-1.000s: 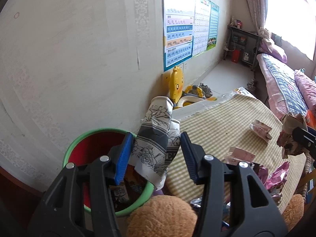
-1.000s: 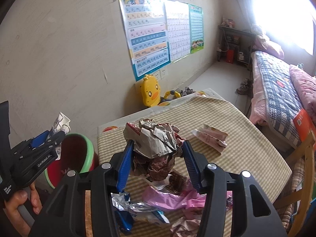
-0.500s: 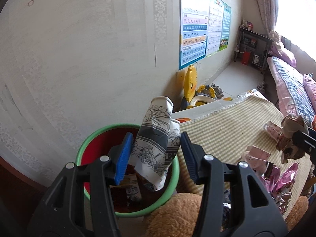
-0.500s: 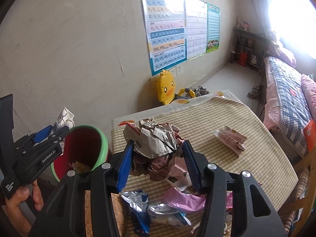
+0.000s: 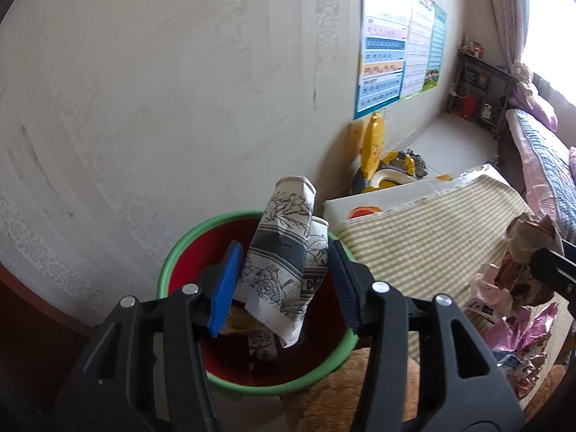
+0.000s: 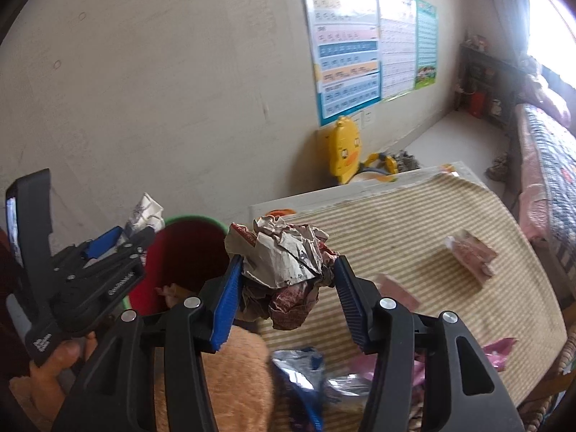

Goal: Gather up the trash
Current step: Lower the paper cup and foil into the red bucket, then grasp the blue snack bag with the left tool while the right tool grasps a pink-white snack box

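Left wrist view — crushed floral-printed paper cups (image 5: pixel 284 259) clamped in left gripper (image 5: pixel 282 280) above green-rimmed red bucket (image 5: pixel 187 241); right gripper (image 6: pixel 284 288) clamped on crumpled paper wad (image 6: pixel 284 259) — premature release risks desk spillage.

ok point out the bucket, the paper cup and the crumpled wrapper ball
bucket (image 5: pixel 187 241), left wrist view, green rim at the far left
paper cup (image 5: pixel 284 248), left wrist view, printed side
crumpled wrapper ball (image 6: pixel 284 259), right wrist view, grey crumpled top

A table covered by a green-and-cream checked cloth (image 6: pixel 414 223). On it, a small pink packet (image 6: pixel 469 252) lies far from the red bucket (image 5: pixel 252 324); pink and silver wrappers (image 6: pixel 342 385) crowd the near edge beside a brown plush toy (image 6: pixel 230 374).
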